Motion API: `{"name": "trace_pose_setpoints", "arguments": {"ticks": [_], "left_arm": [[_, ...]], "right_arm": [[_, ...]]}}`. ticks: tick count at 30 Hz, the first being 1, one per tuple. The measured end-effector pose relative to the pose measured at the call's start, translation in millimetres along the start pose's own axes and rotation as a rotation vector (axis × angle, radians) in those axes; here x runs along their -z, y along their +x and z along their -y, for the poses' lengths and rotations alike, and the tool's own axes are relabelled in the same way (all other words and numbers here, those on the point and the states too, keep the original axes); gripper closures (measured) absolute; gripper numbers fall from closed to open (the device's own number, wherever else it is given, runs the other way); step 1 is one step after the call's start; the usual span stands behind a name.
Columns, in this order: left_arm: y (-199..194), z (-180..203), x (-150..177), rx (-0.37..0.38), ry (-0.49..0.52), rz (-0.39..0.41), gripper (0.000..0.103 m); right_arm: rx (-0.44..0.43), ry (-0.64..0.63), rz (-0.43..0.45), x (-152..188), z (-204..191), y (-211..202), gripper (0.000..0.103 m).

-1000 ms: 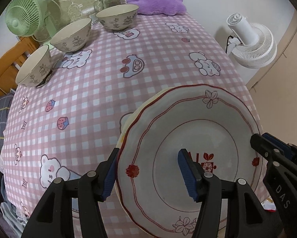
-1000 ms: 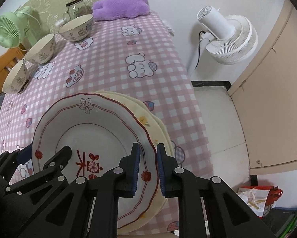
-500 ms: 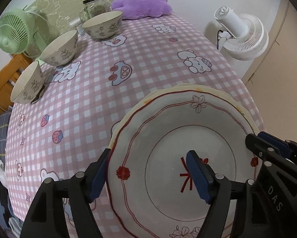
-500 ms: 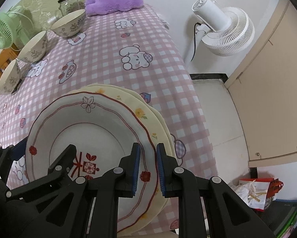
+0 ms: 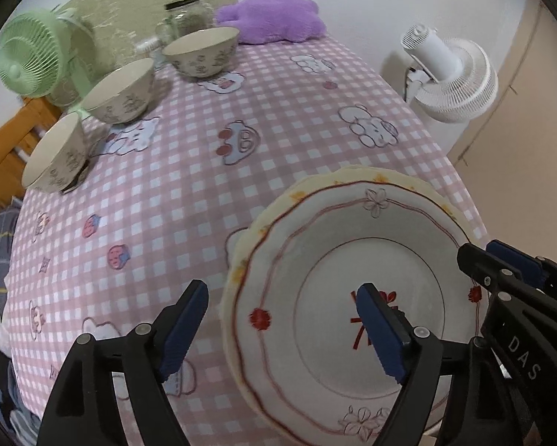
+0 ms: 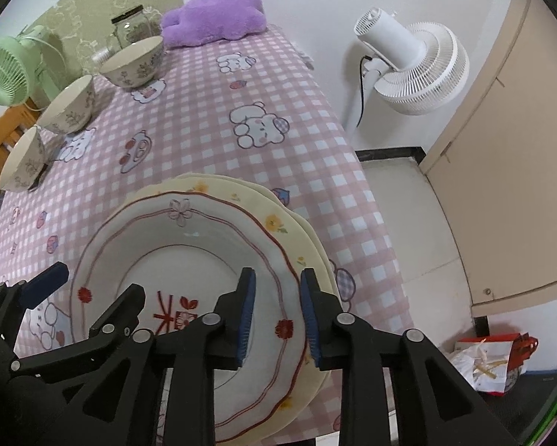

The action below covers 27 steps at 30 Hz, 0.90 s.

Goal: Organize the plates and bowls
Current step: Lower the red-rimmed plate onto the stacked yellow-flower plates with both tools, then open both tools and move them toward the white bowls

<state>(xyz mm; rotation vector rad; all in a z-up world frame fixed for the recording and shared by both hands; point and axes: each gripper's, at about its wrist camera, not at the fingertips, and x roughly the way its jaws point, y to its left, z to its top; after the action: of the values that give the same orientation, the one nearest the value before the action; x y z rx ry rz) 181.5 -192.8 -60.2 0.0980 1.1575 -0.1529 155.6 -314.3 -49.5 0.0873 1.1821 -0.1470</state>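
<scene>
Nearest us, the red-trimmed plate (image 6: 189,260) sits on top of the yellow floral plates (image 6: 278,223) at the near edge of the table (image 5: 278,119), so we judge the plate stack as essentially built. Our right tool (image 6: 276,310) has its fingers apart, straddling the red-trimmed plate's right rim with a gap on each side, clamped on nothing. Our left tool (image 5: 286,329) is spread wide across the plate's left rim: 1 finger hangs over the checked cloth outside the plate, the other over the plate's well, and neither pad seems to press on it. Whether the top plate sits fully centred we cannot tell; it looks offset toward the left of the stack.

Farther off, along the table's left side, 3 floral bowls stand apart in a row: the near bowl (image 5: 55,154), the middle bowl (image 5: 120,91) and the far bowl (image 5: 202,50). None is nested, so by our reading the bowls remain to be gathered.
</scene>
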Motion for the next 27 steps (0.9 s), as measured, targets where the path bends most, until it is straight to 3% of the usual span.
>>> {"name": "trace_pose_setpoints", "arguments": {"ticks": [6,14,18,27], "left_arm": [[-19,-20,-3,-0.047,-0.074,0.045,0.020],[-37,-46,-4,-0.066,-0.166,0.070,0.019],[-46,-68,2,-0.071,-0.209,0.086,0.015],[-53,-125,11,-0.070,-0.221,0.100,0.012]], "right_arm": [[-0.068,-0.023,0.021,-11,-7,-8,0.053],[-0.126,-0.099,0.057,-22,-29,-25,0.051],[-0.136,-0.129,0.068,-25,-44,-32,0.043],[-0.136,-0.136,0.096,-24,-100,-44,0.038]]}}
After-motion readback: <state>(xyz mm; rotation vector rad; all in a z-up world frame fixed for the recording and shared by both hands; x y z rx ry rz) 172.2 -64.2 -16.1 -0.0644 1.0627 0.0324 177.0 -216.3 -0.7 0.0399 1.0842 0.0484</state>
